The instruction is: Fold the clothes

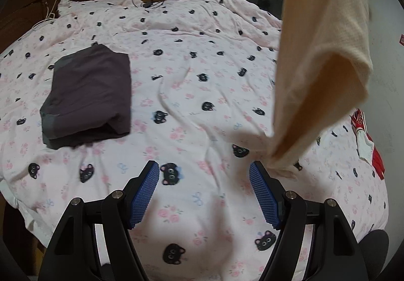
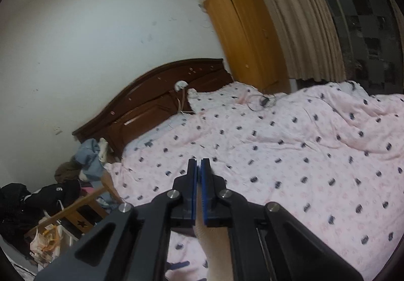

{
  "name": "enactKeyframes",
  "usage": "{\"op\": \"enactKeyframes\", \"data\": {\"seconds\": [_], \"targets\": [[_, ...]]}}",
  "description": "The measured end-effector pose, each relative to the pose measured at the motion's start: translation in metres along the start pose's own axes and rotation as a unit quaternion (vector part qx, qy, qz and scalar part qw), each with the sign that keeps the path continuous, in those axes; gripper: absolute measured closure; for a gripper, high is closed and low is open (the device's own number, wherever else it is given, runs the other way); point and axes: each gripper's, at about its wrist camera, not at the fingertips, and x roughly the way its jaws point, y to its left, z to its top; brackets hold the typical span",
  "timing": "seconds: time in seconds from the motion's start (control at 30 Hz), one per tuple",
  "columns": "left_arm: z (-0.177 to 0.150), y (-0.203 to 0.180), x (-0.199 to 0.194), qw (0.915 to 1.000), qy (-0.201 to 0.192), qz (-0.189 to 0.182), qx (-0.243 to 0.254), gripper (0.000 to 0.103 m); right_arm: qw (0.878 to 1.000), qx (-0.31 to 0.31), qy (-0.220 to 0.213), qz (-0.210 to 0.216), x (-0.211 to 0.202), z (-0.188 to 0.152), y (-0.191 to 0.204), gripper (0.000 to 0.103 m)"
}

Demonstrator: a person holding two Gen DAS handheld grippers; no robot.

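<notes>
A cream garment (image 1: 320, 58) hangs from the upper right in the left wrist view, its lower end touching the bed. My right gripper (image 2: 198, 163) is shut on this cream garment (image 2: 214, 243), which drops down from between its blue pads. My left gripper (image 1: 204, 170) is open over the pink cat-print quilt (image 1: 192, 94), nothing between its fingers; the cloth's lower end lies just beside its right finger (image 1: 262, 192). A folded dark grey garment (image 1: 88, 96) rests on the quilt to the left.
A red and white garment (image 1: 366, 139) lies at the bed's right edge. Dark wooden headboard (image 2: 156, 104), a yellow wardrobe (image 2: 247, 38) and curtains (image 2: 298, 16) stand behind. Black cable (image 2: 262, 101) lies on the quilt. Heaped clothes and bags (image 2: 50, 200) sit beside the bed.
</notes>
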Motion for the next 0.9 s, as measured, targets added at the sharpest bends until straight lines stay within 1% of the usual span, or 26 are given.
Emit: {"op": "enactKeyframes", "data": {"seconds": [0.07, 0.13, 0.27, 0.4, 0.53, 0.57, 0.6, 0.63, 0.77, 0.9], "targets": [[0.002, 0.008, -0.001, 1.0000, -0.003, 0.003, -0.008, 0.034, 1.000, -0.015, 0.008, -0.011, 0.007, 0.003, 0.009, 0.099], [0.002, 0.014, 0.000, 0.9999, -0.003, 0.004, -0.013, 0.034, 0.999, -0.022, 0.025, -0.021, 0.017, -0.005, 0.010, 0.100], [0.003, 0.019, 0.008, 0.9999, 0.003, 0.011, -0.012, 0.034, 0.997, -0.012, 0.064, -0.034, 0.033, -0.040, -0.007, 0.100], [0.003, 0.021, 0.011, 0.9998, 0.008, 0.007, -0.014, 0.034, 0.995, -0.001, 0.090, -0.052, 0.023, -0.077, -0.035, 0.100], [0.003, 0.016, 0.018, 0.9998, 0.019, -0.002, -0.005, 0.034, 0.992, 0.015, 0.098, -0.084, -0.018, -0.107, -0.067, 0.100], [0.004, 0.014, 0.020, 0.9997, 0.022, -0.004, -0.002, 0.031, 0.990, 0.019, 0.099, -0.095, -0.030, -0.113, -0.076, 0.100], [0.004, 0.011, 0.023, 0.9996, 0.026, -0.005, 0.004, 0.018, 0.988, 0.023, 0.103, -0.109, -0.043, -0.121, -0.087, 0.100], [0.005, 0.007, 0.027, 0.9995, 0.029, -0.007, 0.011, 0.009, 0.986, 0.028, 0.106, -0.123, -0.056, -0.128, -0.097, 0.100], [0.011, -0.010, 0.042, 0.9986, 0.032, -0.007, 0.042, 0.008, 0.975, 0.057, 0.119, -0.179, -0.110, -0.160, -0.144, 0.100], [0.013, -0.030, 0.062, 0.9956, 0.050, -0.030, 0.074, 0.008, 0.960, 0.109, 0.123, -0.227, -0.167, -0.198, -0.193, 0.100]]}}
